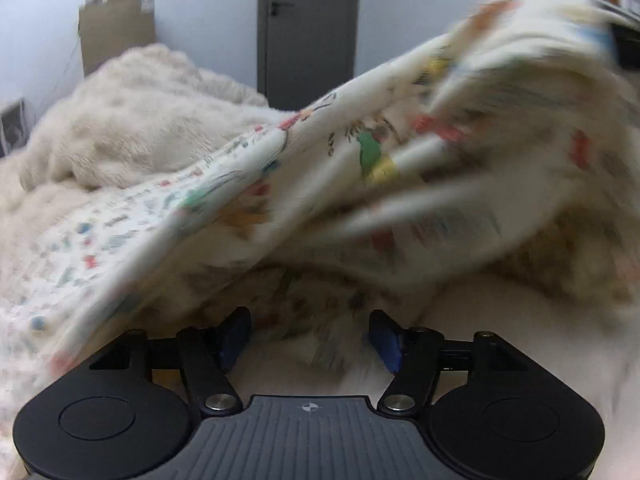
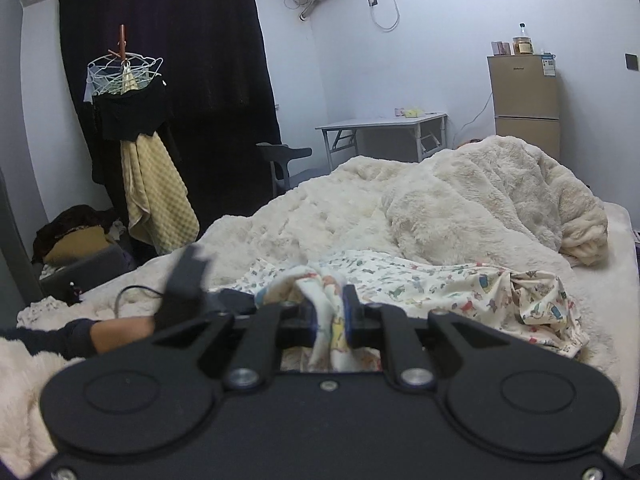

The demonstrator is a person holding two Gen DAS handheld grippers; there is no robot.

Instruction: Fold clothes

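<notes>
- A bed (image 2: 616,280) covered by a cream plush blanket (image 2: 460,200) is seen in both wrist views; the blanket is bunched into a mound toward the far right side of the bed in the right wrist view.
- A black curtain (image 2: 180,60) is seen on the far wall, with a clothes rack (image 2: 124,76) in front of it carrying hangers, a dark garment and a yellow towel (image 2: 156,192).
- A tan two-door fridge (image 2: 524,108) is noted in the far right corner, with jars on top; a white folding table (image 2: 384,124) stands between it and the curtain.
- A grey door (image 1: 308,28) is recorded behind the bed in the left wrist view.
- The printed cream garment (image 2: 440,284), patterned with small coloured figures, is spread and rumpled on the blanket near the bed's front edge. In the left wrist view one part of it (image 1: 360,152) is lifted off the bed and is motion-blurred.
- The right gripper (image 2: 330,312) is clenched on a gathered fold of the garment; cloth is pinched between the blue pads (image 2: 348,316) and hangs below them.
- The left gripper (image 1: 310,336) is released: its blue-padded jaws are held apart, with nothing gripped between them, low over the bedding beneath the lifted cloth.
- The left gripper is also seen, blurred, in the right wrist view at left, on a dark-sleeved forearm (image 2: 80,336).
</notes>
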